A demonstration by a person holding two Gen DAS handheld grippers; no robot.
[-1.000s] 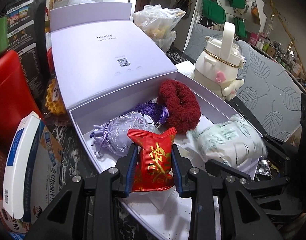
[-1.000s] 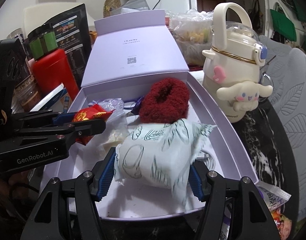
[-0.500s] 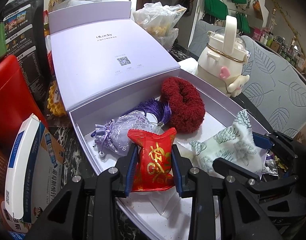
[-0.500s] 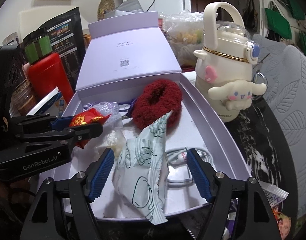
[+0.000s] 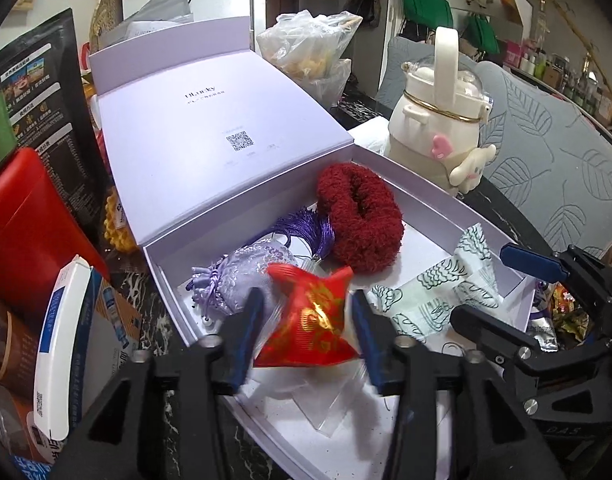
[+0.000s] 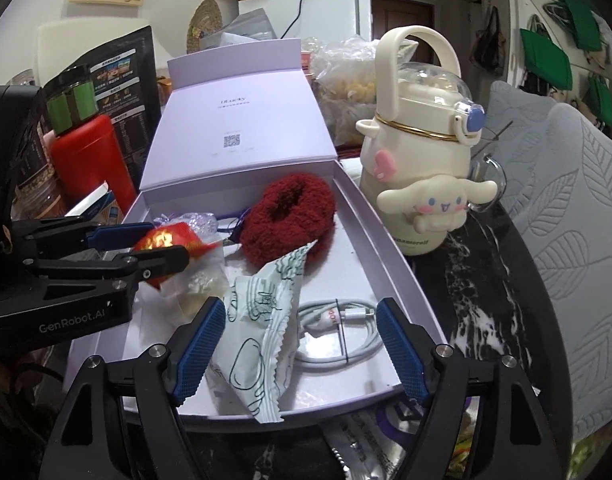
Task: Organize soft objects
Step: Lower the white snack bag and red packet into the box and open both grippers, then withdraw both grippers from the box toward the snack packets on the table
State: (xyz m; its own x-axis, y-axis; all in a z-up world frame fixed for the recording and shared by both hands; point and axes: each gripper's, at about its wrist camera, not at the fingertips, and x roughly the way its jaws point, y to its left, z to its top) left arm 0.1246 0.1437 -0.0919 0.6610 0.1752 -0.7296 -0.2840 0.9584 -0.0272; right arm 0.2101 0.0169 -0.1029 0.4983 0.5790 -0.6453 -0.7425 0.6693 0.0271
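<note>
An open lavender box (image 5: 426,200) (image 6: 358,208) holds a dark red fluffy scrunchie (image 5: 362,220) (image 6: 290,216), a purple tasselled sachet (image 5: 246,276) and a white coiled cable (image 6: 338,320). My left gripper (image 5: 306,332) (image 6: 162,248) hangs over the box's near left corner, its jaws opening. A red and gold pouch (image 5: 310,320) (image 6: 166,240) sits loose between them. At the box's front edge, my right gripper (image 6: 302,344) (image 5: 490,288) stands open. A white packet with green line drawings (image 6: 262,332) (image 5: 434,292) stands on edge in the box, leaning by its left pad.
A cream cartoon-dog bottle (image 6: 422,152) (image 5: 442,120) stands right of the box. A red canister (image 6: 90,160), a blue and white carton (image 5: 66,340) and dark packets crowd the left. A plastic snack bag (image 5: 314,52) sits behind. Wrappers (image 6: 366,440) lie before the box; a grey leaf-patterned chair (image 6: 578,240) is far right.
The left jaws, shut on the red pouch before, have parted from it. The right jaws widened and let go of the white packet, which dropped onto its edge in the box.
</note>
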